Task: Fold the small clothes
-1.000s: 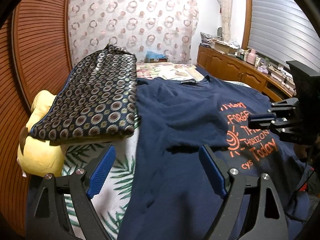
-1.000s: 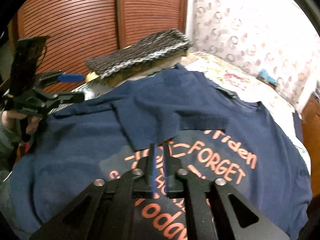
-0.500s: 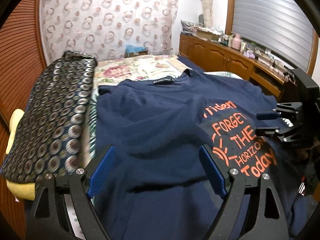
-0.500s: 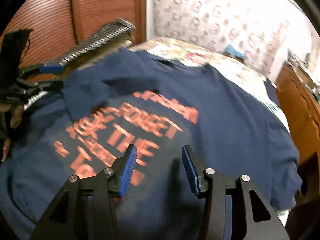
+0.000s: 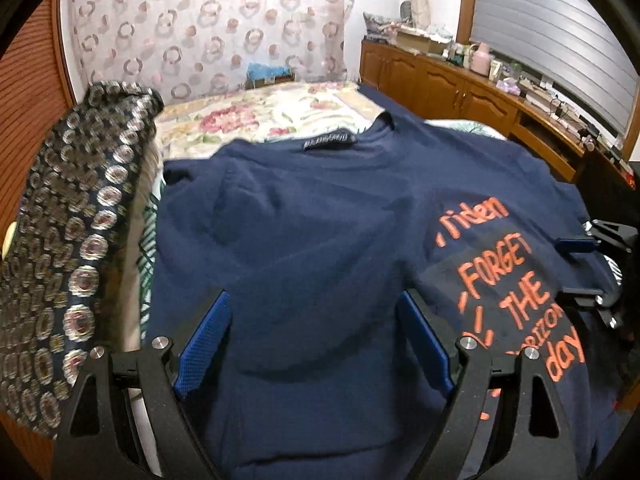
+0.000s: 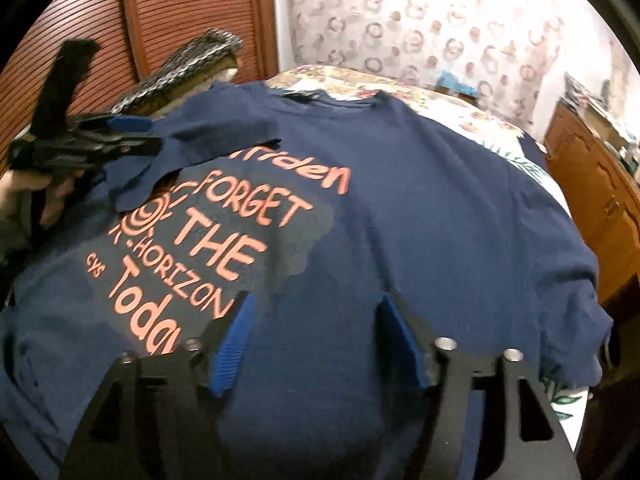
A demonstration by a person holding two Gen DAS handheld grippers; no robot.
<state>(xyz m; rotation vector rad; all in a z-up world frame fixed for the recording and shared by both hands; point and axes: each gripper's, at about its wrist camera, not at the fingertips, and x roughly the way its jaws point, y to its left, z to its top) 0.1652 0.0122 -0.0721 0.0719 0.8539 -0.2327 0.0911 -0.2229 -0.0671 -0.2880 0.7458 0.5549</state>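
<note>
The navy shirt (image 6: 420,208) lies spread face-up across the bed (image 5: 280,108), collar away from us, its left sleeve (image 6: 192,156) already folded in over the print. The left gripper (image 5: 316,344) hangs above the folded side, jaws wide, nothing between them. The right gripper (image 6: 316,344) sits low over the shirt's middle; its jaws have just been opening and they too are empty, cloth beneath but not pinched. Now the worry: that folded sleeve looks loosely laid, its edge lifted, so any tug on the body could drag it back open. And with the right sleeve hanging near the bed's edge, a shallow pinch there could take only the top layer and leave the fold crooked. The patterned cloth (image 5: 68,240) piled just beside the shirt could catch a wide sweep as well. As for lettering, orange print reads "FORGET THE HORIZON Today", with a partly covered word above ending "riden" and a small "cys" beside a sun swirl. The neck label (image 5: 329,141) is too blurred to read.
</note>
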